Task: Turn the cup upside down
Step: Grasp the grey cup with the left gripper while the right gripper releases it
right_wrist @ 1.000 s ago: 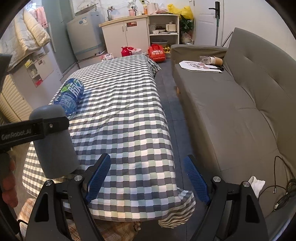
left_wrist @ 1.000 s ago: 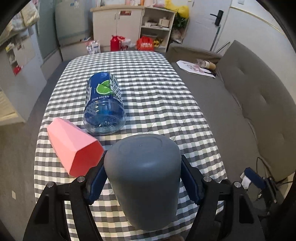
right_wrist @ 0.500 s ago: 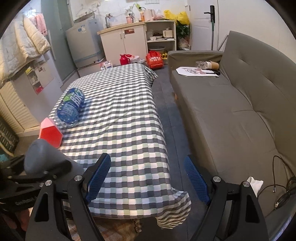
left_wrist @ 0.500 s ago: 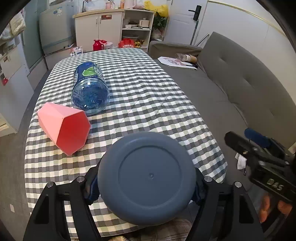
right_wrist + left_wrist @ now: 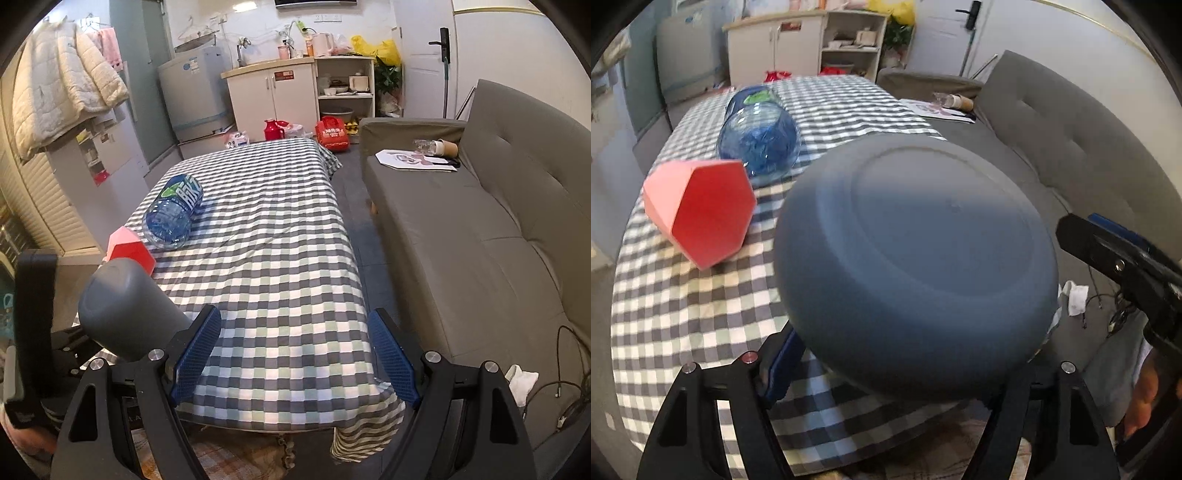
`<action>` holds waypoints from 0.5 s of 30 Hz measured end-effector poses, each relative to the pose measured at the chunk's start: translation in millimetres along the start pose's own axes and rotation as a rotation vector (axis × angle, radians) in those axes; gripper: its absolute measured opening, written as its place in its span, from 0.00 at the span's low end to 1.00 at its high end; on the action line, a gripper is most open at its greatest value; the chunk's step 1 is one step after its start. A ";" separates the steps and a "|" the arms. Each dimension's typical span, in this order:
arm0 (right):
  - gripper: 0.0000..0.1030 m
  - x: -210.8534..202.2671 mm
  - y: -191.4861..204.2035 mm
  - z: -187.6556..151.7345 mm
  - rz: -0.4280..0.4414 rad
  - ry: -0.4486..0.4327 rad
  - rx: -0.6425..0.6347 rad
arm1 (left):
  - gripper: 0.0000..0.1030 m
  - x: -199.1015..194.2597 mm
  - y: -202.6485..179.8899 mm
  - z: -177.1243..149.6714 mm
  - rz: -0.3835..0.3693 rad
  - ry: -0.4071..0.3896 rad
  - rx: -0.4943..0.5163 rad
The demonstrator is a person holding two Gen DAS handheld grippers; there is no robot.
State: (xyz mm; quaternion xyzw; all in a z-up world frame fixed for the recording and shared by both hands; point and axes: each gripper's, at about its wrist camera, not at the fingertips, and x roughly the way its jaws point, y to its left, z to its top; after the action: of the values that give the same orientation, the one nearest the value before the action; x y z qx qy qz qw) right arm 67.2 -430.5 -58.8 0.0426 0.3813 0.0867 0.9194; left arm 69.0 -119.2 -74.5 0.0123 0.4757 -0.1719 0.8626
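My left gripper (image 5: 905, 369) is shut on a grey cup (image 5: 916, 266), held in the air over the near end of the checked table (image 5: 701, 314). The cup's flat base faces the left wrist camera and hides most of both fingers. In the right wrist view the grey cup (image 5: 125, 306) shows at the lower left, tilted with its base up and away, off the table's near left corner. My right gripper (image 5: 293, 354) is open and empty above the table's near edge.
A pink hexagonal cup (image 5: 698, 206) lies on its side at the table's near left, also in the right wrist view (image 5: 129, 251). A blue water bottle (image 5: 759, 136) lies behind it. A grey sofa (image 5: 480, 229) runs along the right.
The left gripper has tilted the grey cup further, so its base fills more of the left wrist view. The cup now sits higher at the left of the right wrist view. The right gripper stays open.
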 end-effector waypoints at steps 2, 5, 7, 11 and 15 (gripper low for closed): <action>0.79 2.8 1.3 -1.1 0.001 0.005 0.002 | 0.73 1.5 -1.5 -1.0 0.015 -0.016 0.018; 0.79 6.8 2.5 -3.1 0.005 0.014 0.006 | 0.73 4.5 -3.8 0.7 0.035 -0.026 0.041; 0.79 9.2 2.4 -3.4 0.007 0.020 0.007 | 0.73 7.5 -3.6 3.5 0.043 -0.036 0.046; 0.79 13.1 1.7 -3.5 0.008 0.028 0.009 | 0.73 14.0 -0.8 11.5 0.055 -0.053 0.052; 0.79 18.5 0.8 -3.8 0.010 0.042 0.015 | 0.72 25.0 2.8 24.4 0.081 -0.077 0.075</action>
State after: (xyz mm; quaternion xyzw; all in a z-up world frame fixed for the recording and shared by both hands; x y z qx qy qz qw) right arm 77.3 -426.1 -74.2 0.0495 0.4007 0.0895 0.9105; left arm 101.9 -128.1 -82.2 0.0575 0.4346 -0.1548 0.8854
